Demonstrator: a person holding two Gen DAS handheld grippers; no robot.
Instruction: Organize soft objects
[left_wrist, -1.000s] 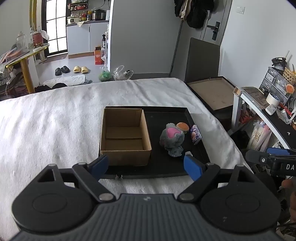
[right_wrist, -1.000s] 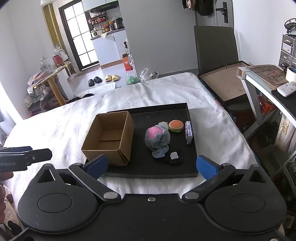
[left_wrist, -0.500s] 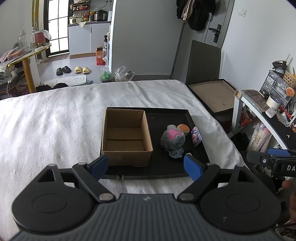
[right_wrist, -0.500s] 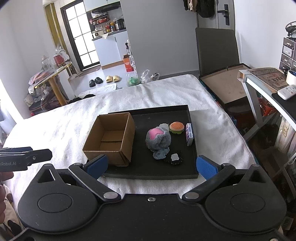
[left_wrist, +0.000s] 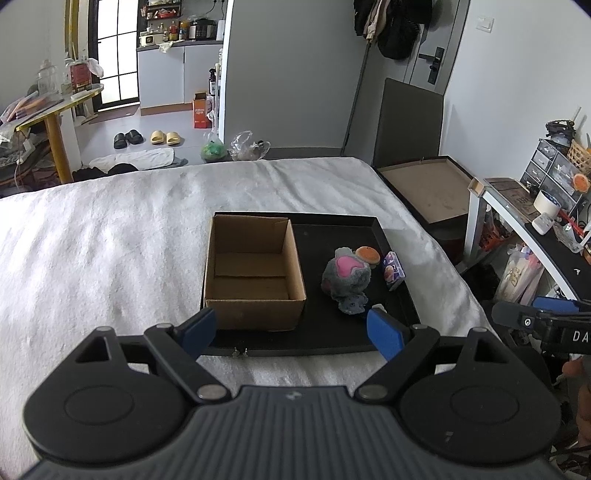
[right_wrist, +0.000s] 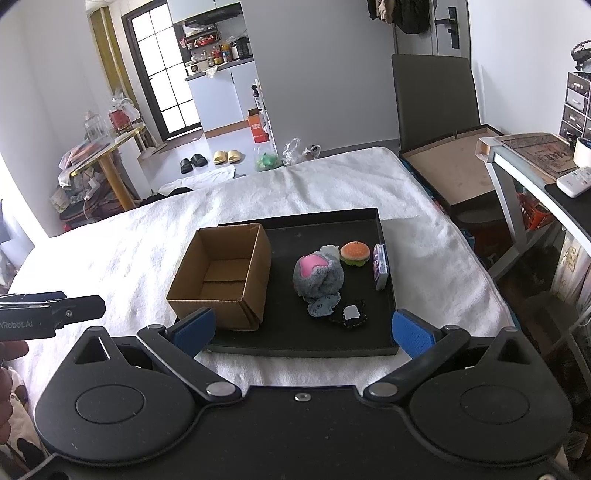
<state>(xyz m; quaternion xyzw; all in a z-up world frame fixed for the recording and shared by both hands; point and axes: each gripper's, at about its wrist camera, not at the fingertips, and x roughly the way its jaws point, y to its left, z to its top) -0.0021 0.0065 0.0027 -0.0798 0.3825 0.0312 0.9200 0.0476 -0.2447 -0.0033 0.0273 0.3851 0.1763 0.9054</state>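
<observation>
Cardboard box (right_wrist: 223, 275): open top, nothing inside, upright on the left half of the black tray (right_wrist: 325, 221).
Grey plush toy (right_wrist: 318, 273): pink patch facing up, right of the box, near tray centre.
Burger plush (right_wrist: 355, 252): small, orange bun on top, just beyond and right of the grey toy.
Small purple carton (right_wrist: 380, 266): right of the burger plush, against the tray's right wall.
Dark flat piece (right_wrist: 350, 314): pale centre, nearer than the grey toy.

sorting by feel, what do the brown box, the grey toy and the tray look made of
Brown box: corrugated cardboard, matte, with folded flaps and raw edges.
Grey toy: fuzzy plush fabric with a smoother pink patch.
Tray: black, matte, rigid with thin upright walls; plastic or coated board, unclear.
</observation>
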